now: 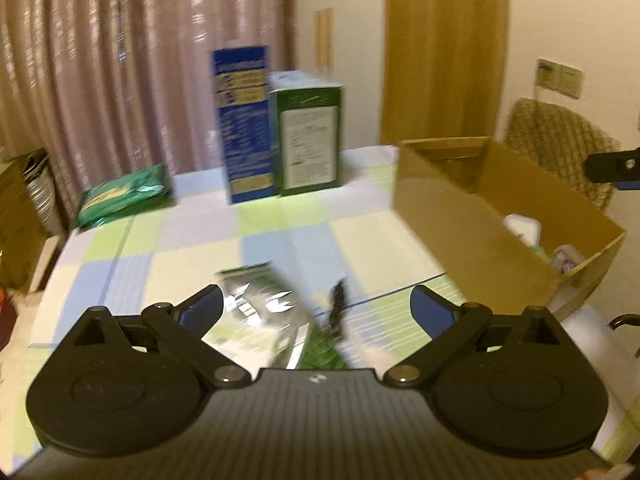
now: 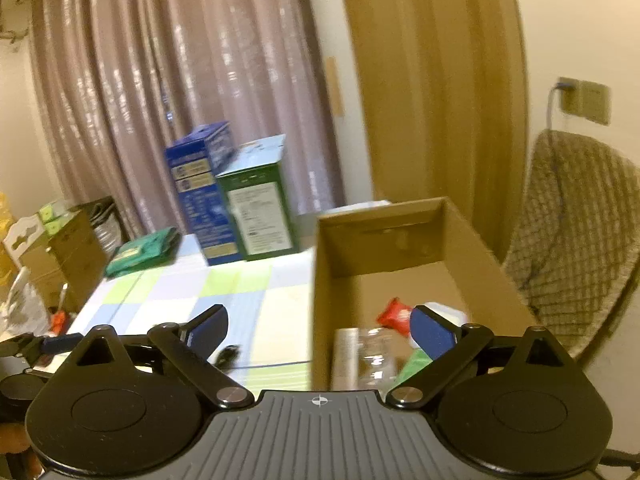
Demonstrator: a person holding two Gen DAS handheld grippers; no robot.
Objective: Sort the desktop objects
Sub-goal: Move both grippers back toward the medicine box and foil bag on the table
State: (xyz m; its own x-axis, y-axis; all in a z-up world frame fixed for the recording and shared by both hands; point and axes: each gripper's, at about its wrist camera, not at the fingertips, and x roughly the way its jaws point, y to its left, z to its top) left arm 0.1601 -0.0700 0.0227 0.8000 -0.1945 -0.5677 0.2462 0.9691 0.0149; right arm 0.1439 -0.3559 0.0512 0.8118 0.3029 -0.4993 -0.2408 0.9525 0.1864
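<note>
A green and silver foil packet lies on the checked tablecloth, low between the fingers of my left gripper, whose jaws stand open and touch nothing. A small black object lies just right of the packet and also shows as the black object in the right wrist view. My right gripper is open over the near end of the cardboard box. In that box lie a red packet, a clear bottle and a white item.
A blue carton and a green carton stand upright at the table's far edge, with a green bag lying to their left. The cardboard box fills the table's right side. A chair with a checked cover stands behind it.
</note>
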